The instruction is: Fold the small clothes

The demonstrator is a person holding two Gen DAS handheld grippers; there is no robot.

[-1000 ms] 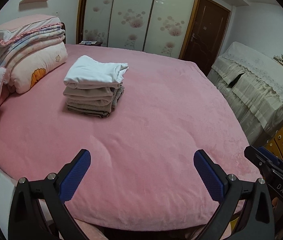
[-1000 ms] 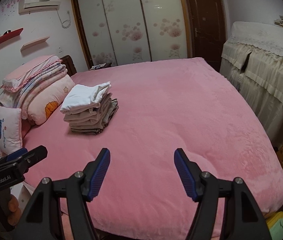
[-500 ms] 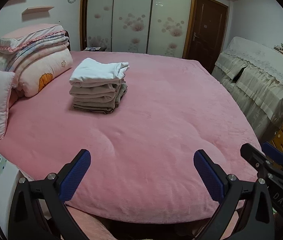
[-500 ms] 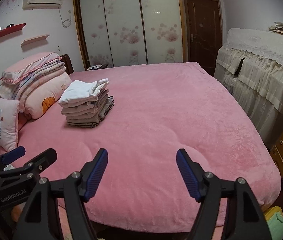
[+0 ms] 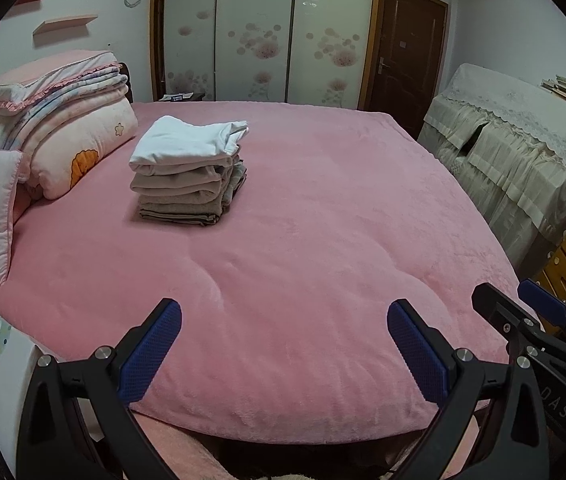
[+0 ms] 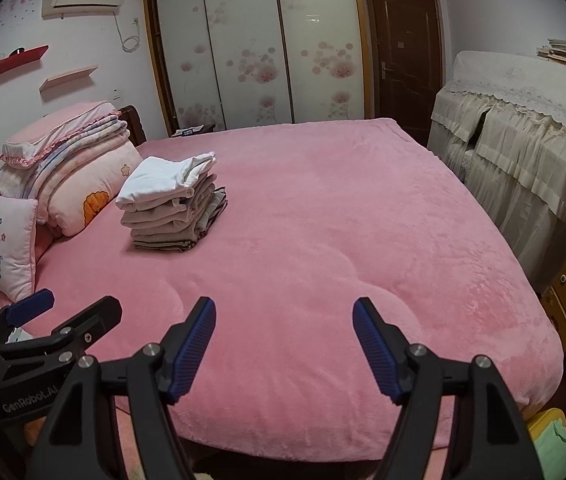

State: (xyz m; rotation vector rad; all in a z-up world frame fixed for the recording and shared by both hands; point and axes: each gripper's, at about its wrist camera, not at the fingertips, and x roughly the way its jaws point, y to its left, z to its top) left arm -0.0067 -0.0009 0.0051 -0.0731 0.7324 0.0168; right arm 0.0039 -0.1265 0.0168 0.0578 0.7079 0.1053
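Both tongs stand wide and empty over the near edge of the pink plush bedspread (image 5: 323,240): left gripper (image 5: 283,344), right gripper (image 6: 284,344). The stack of folded white and beige small clothes (image 5: 189,172) sits far left; its loose white top piece could slide off if nudged

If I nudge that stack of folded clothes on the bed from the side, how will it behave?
The stack of folded clothes would probably shear rather than slide whole: it is several loose soft layers. The white top piece overhangs with a loose corner, so it would likely slip first. The plush pink bedspread probably grips the bottom layer.
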